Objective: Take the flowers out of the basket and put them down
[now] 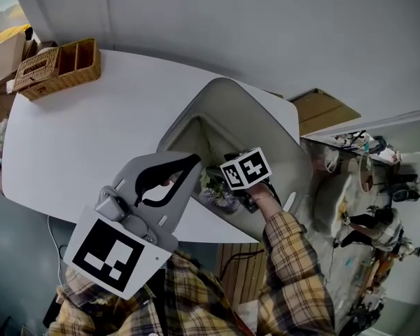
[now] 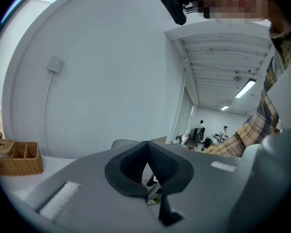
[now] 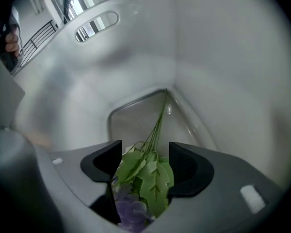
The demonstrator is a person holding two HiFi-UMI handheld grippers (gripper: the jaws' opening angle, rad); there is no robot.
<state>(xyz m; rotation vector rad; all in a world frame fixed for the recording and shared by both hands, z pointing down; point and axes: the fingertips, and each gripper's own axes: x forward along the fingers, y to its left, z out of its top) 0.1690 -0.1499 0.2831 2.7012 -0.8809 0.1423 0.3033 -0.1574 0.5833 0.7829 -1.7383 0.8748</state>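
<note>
Currently the right gripper [image 3: 145,152] has its jaws part-closed on the foliage of the artificial flower bunch [image 3: 146,178], low in the frame inside the grey basket [image 3: 208,57]. The left gripper [image 2: 146,152] has its jaws together, empty. Judged progress: lift-out and placement on the white table [image 1: 91,131] remain.

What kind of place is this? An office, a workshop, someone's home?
Probably a workshop or lab rather than a home: a plain white table with a wicker organiser on it, cardboard boxes beside it, and a long hall under strip lights where people stand among clutter.
</note>
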